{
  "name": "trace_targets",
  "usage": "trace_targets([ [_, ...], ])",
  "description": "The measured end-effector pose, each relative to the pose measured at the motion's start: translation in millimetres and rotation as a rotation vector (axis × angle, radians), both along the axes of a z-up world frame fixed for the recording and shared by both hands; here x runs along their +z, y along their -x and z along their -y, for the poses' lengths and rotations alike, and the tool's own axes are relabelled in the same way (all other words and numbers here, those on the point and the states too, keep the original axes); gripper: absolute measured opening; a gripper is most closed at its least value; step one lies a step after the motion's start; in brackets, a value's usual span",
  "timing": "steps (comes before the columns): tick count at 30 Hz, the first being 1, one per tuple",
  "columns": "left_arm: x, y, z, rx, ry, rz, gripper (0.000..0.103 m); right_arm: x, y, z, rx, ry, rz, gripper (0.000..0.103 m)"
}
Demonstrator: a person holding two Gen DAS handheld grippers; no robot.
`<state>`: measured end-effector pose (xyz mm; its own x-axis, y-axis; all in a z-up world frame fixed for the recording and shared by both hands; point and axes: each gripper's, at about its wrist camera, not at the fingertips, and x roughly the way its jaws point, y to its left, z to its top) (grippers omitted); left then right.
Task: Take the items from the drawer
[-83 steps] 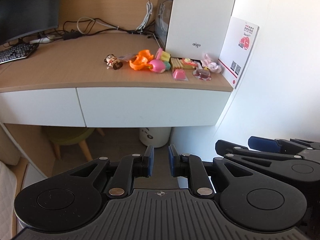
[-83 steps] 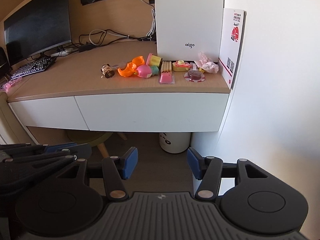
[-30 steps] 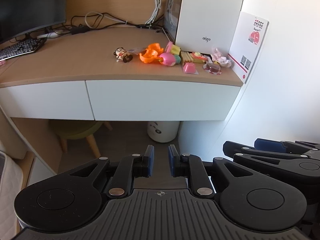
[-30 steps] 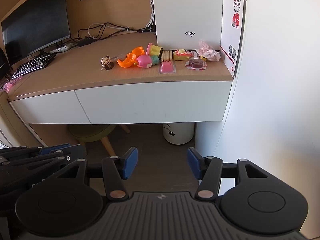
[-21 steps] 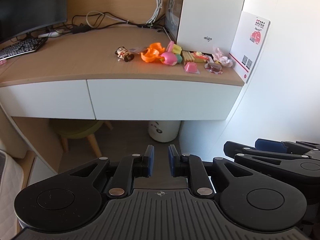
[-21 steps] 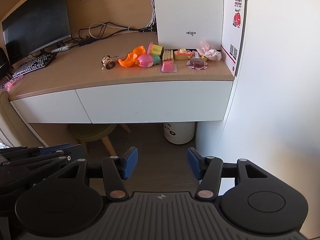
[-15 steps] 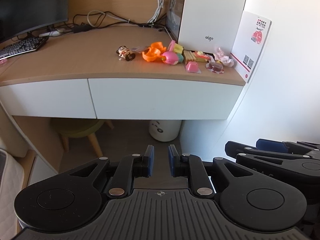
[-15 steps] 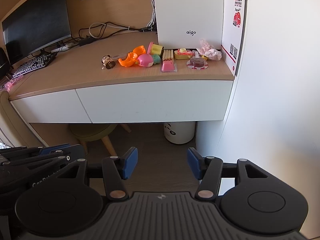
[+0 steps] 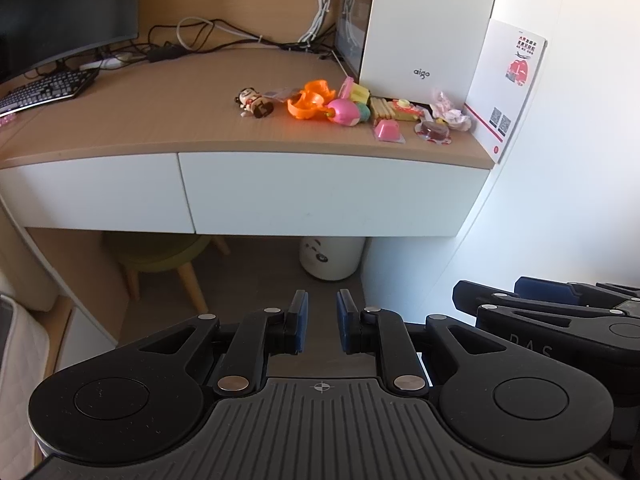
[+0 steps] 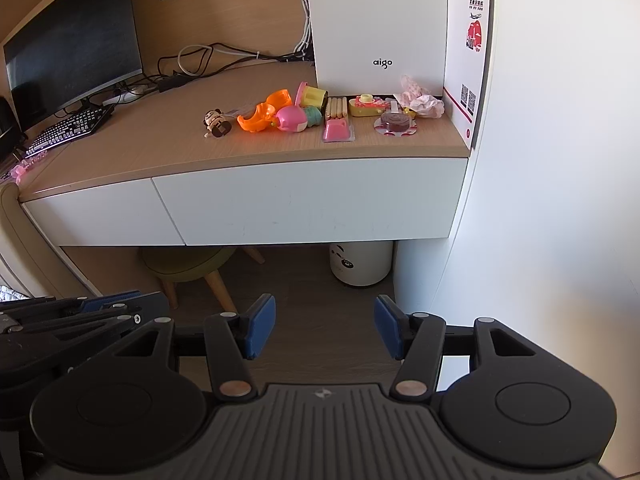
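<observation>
From the left wrist view, my left tool (image 9: 322, 322) hangs low in front of the worktop (image 9: 160, 120), pads close with only a narrow gap, gripping nothing. The drawer (image 9: 332, 194) at 12 o'clock sits flush and closed. A cluster of small toys (image 9: 344, 110) lies on the worktop above it, toward 1 o'clock. This fits either items already lifted out and the drawer pushed shut, or a drawer yet to be pulled; I cannot tell what is inside it.

From the right wrist view, my right tool (image 10: 325, 326) is spread wide and empty, level, pointing at the same drawer front at 12 o'clock, well short of it. My left tool shows at 9 o'clock beside me. No handle is visible, so any pull would probably need the lower edge, though that edge is in shadow.
</observation>
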<state>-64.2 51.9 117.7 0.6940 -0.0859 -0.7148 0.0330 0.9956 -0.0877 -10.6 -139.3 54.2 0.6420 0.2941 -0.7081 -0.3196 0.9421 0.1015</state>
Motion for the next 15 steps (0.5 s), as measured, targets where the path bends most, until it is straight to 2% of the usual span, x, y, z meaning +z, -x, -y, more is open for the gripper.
trace_targets([
  [15,0.1,-0.1,0.2,0.001,0.000,-0.001,0.017,-0.7,0.1,-0.5,0.001,-0.001,-0.001,0.055],
])
